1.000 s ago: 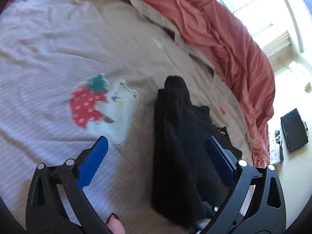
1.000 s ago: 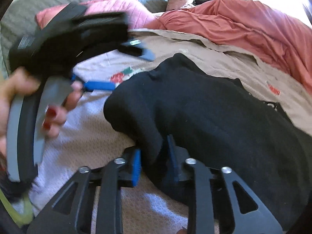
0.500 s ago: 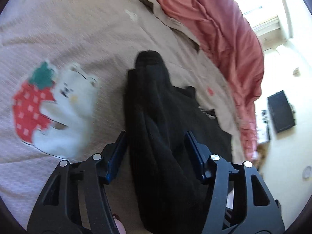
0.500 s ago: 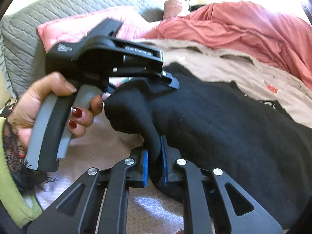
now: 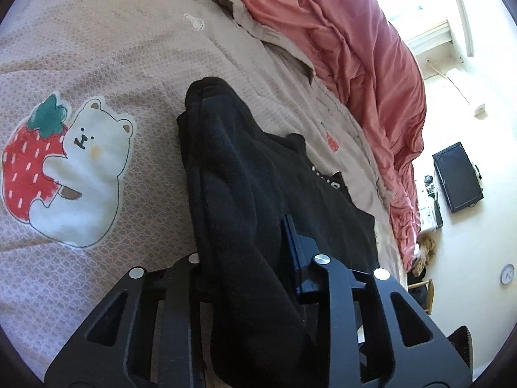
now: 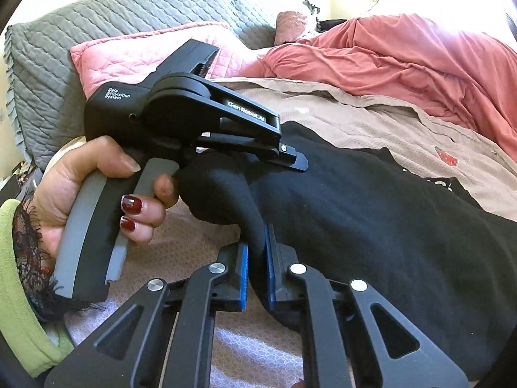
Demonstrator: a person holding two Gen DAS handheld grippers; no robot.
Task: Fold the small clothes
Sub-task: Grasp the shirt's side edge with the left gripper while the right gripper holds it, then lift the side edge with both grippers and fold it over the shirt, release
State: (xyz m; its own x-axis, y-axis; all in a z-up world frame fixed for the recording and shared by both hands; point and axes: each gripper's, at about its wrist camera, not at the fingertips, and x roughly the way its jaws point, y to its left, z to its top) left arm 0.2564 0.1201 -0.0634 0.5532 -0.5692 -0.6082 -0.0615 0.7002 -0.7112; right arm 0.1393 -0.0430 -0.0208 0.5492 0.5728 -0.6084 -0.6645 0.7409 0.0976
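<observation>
Bed sheet [image 5: 135, 48] with bear print is carrying a black garment [image 5: 245, 174]. Left gripper [image 5: 248, 258] is closing around its bunched edge; right gripper [image 6: 257, 252] is clamping a fold.

The black fleece garment [image 5: 258, 174] lies bunched lengthwise on the bed, its thick folded edge raised in a rounded ridge, a strip of white lettering showing near the far side, the rest spread flat

Left hand-held gripper [image 5: 245, 258] closing around black garment [image 5: 245, 174] on beige bedspread [image 5: 135, 48].
</observation>
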